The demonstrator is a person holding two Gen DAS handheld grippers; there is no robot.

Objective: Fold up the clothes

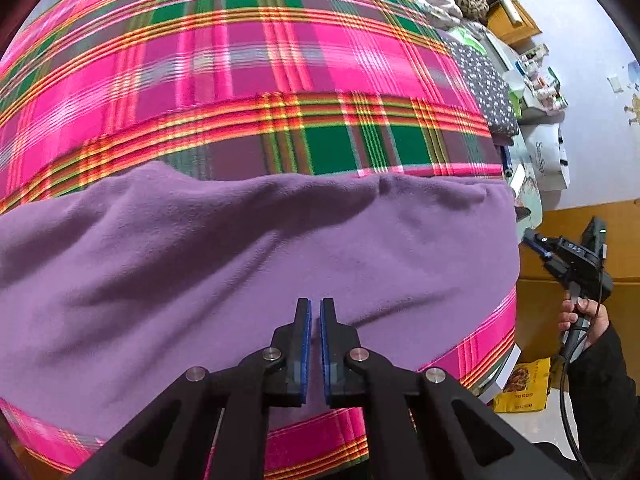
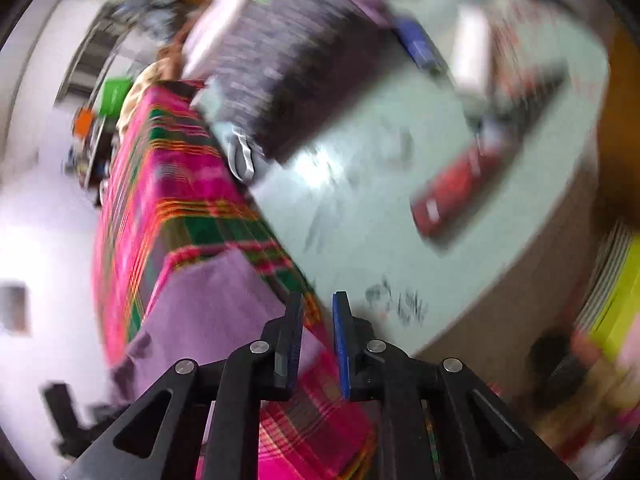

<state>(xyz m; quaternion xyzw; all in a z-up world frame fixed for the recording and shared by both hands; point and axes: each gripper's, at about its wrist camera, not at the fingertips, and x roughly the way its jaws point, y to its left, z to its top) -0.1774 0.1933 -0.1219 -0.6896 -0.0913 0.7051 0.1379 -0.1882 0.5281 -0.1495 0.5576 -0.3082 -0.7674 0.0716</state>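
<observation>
The purple fleece garment (image 1: 256, 264) lies spread in a broad band across the near part of the bed under its plaid bedcover (image 1: 248, 80), rumpled along its far edge; whether it is already folded over or only laid out, I cannot tell. Bare plaid beyond it leaves room to work. Its right side reaches the bed's edge. The left gripper (image 1: 315, 320) hovers over it, jaws narrow and empty. The right gripper (image 2: 317, 312), off the bedside, shows jaws slightly parted, empty
</observation>
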